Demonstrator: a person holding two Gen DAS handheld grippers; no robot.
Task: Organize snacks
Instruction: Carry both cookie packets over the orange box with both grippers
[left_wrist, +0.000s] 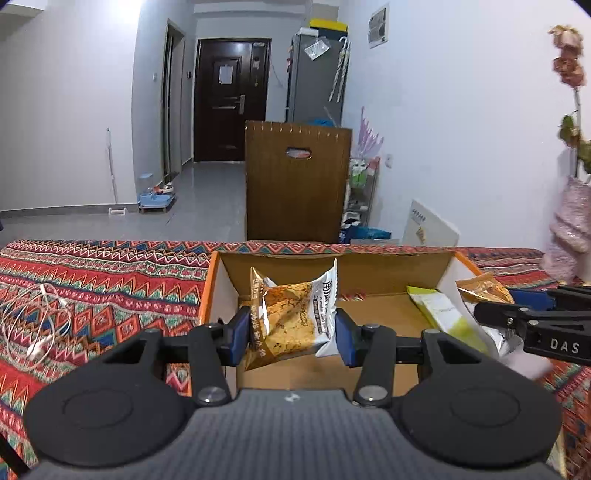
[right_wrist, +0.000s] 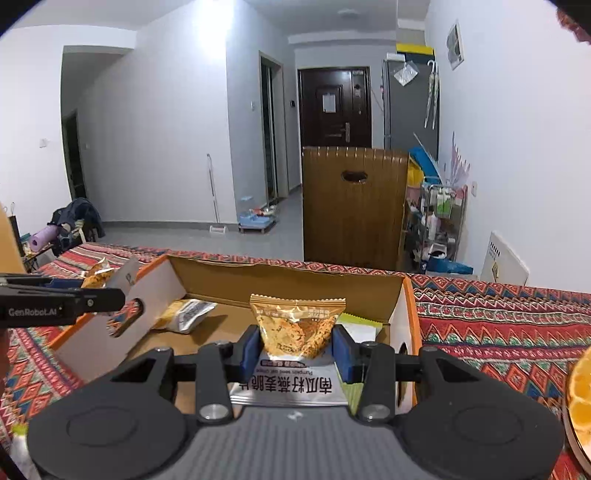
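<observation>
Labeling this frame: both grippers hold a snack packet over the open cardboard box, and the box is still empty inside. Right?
Not quite. Both hold packets, the left gripper its snack packet, the right gripper another, over the cardboard box. But the box isn't empty: the right wrist view shows a yellow-and-silver packet on its floor, and a green-and-white packet lies inside too.

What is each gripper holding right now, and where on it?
Each holds a snack packet over the cardboard box. The left gripper pinches its packet across the middle; the right gripper pinches its packet by the side edges.

home: front door (left_wrist: 231, 99), fridge (left_wrist: 317, 77)
</observation>
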